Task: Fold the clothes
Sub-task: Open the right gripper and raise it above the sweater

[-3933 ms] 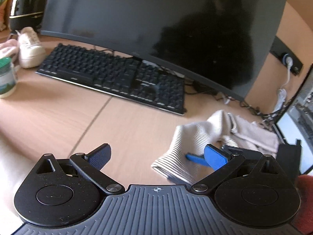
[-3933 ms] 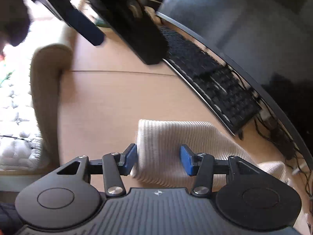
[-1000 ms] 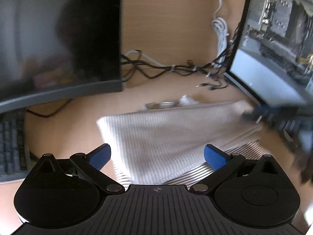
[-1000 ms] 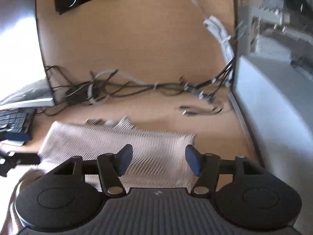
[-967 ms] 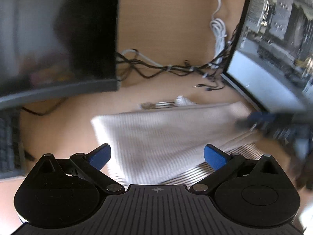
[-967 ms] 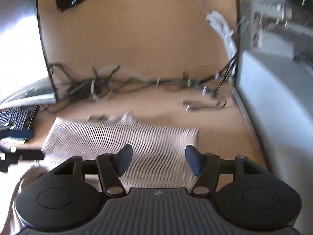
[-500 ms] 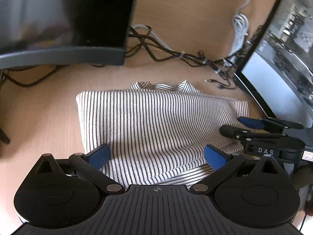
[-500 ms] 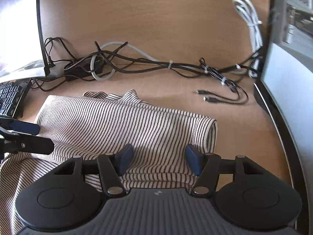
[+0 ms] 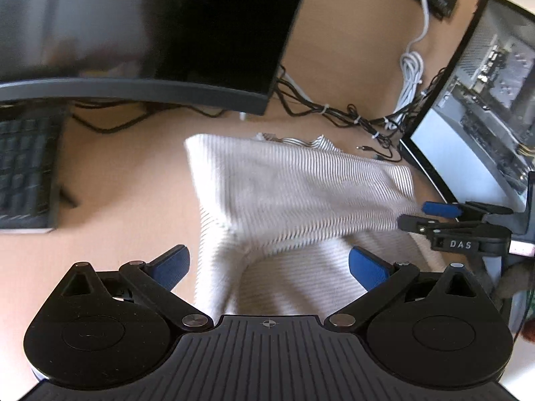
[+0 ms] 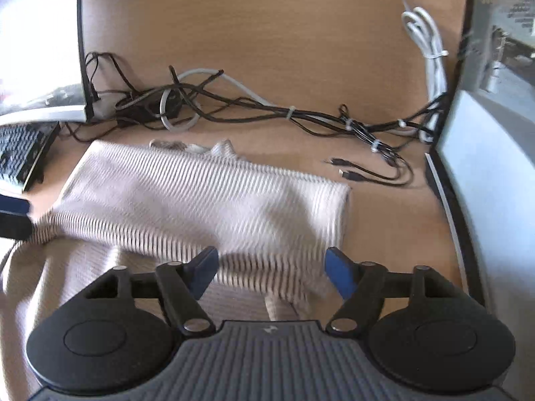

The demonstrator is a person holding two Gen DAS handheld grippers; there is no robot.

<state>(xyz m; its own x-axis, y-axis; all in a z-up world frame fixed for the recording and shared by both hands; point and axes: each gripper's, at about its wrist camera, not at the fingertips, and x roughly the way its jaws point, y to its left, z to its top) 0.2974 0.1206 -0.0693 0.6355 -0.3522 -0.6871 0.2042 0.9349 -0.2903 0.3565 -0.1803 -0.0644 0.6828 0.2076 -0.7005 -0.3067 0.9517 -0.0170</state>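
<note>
A cream knit garment with thin dark stripes lies on the wooden desk, its upper part folded over a lower layer that reaches toward me. My left gripper stands wide open over the near layer, neither blue pad pressing the cloth. My right gripper hangs over the fold's near right edge. Its jaws are opening, with cloth between the pads but not pinched. The right gripper shows at the fold's right corner in the left wrist view. The left gripper peeks in at the left edge of the right wrist view.
A dark curved monitor stands behind the garment, with a black keyboard to its left. A tangle of black and white cables runs along the back panel. A glass-sided computer case stands close on the right.
The right jaws have widened. Both cameras have drawn back from the fold, so more of the lower layer shows. The left view has swung left, bringing the keyboard in.
</note>
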